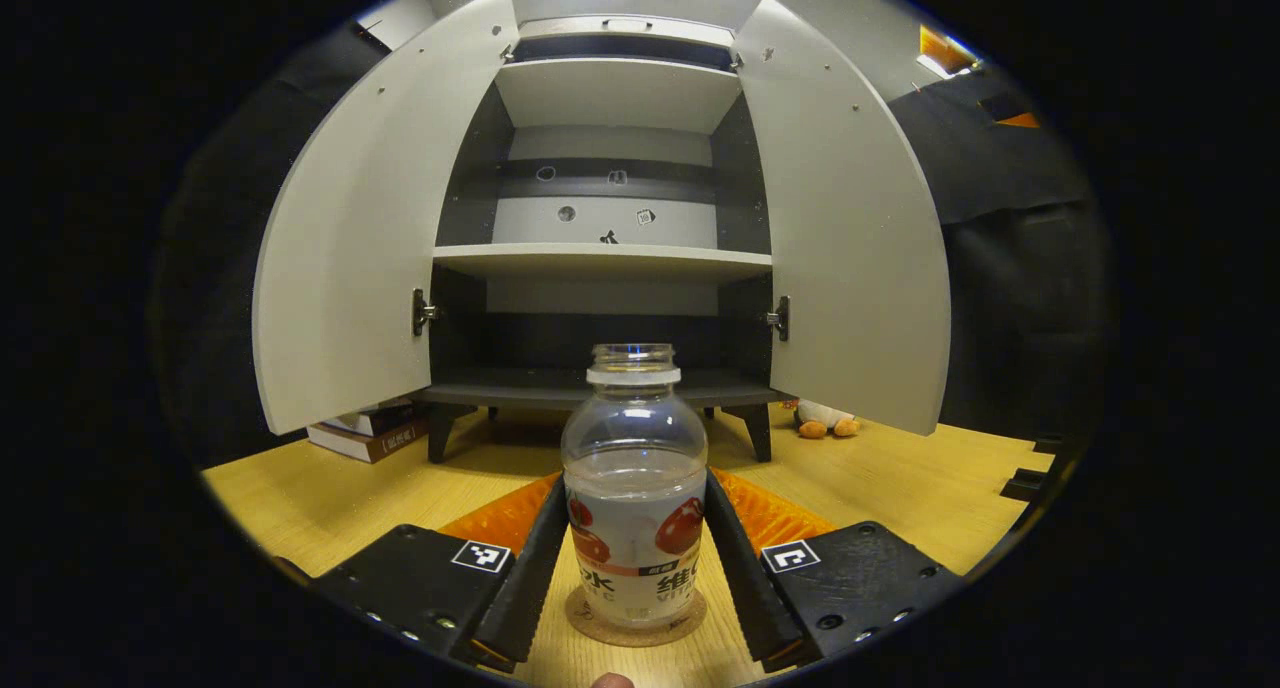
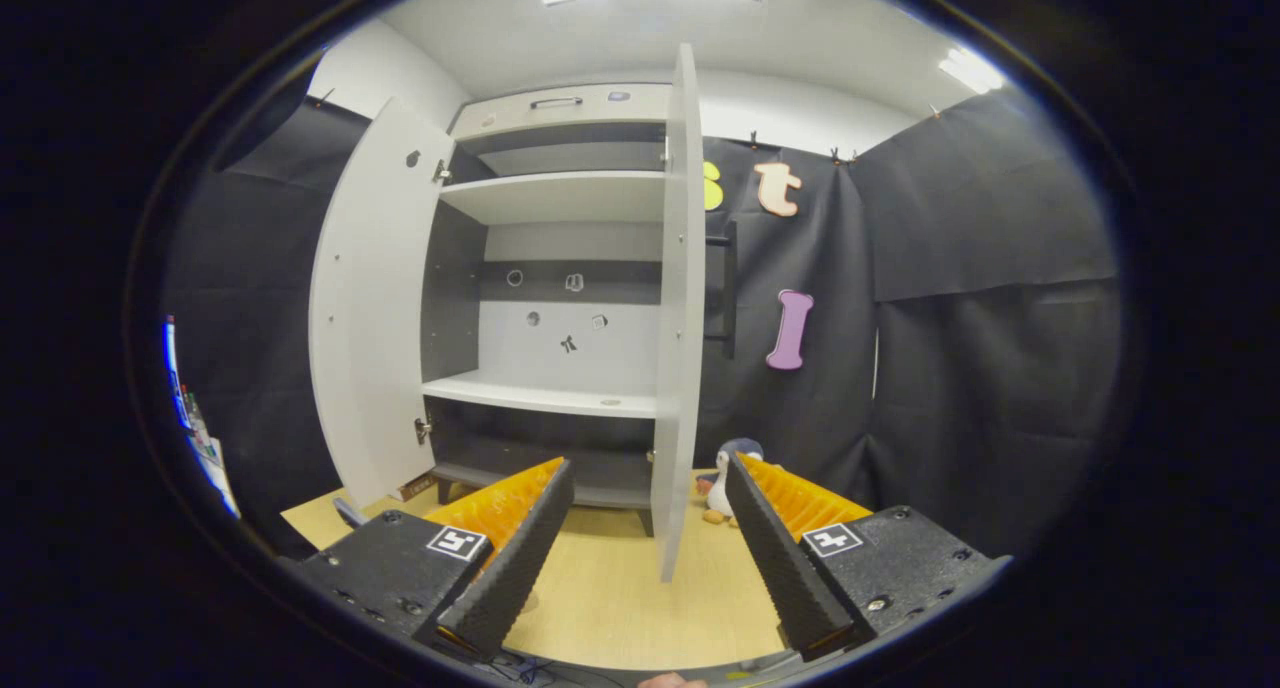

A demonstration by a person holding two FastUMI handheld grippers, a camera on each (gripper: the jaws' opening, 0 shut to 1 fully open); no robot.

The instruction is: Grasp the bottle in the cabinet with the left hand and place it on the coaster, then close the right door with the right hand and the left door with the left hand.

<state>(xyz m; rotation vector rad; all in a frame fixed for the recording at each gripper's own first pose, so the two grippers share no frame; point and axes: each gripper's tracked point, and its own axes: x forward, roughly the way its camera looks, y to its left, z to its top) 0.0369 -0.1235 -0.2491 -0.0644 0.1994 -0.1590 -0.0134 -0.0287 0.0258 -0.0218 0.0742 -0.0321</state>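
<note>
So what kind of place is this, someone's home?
More likely a staged recording booth than a home: black cloth hangs as walls behind a lone white cabinet on a wooden table, with a bottle on a coaster and a plush toy.

Between the left gripper (image 1: 635, 568) fingers, we cannot tell whether the pads touch the bottle (image 1: 634, 488); its lower sides hide behind them. The bottle covers most of the coaster (image 1: 636, 630). Beyond the left finger, the left door (image 1: 360, 228) hides part of the books (image 1: 372, 430). Past the right gripper (image 2: 645, 538), the right door (image 2: 680, 308) partly hides the plush toy (image 2: 728, 480).
</note>
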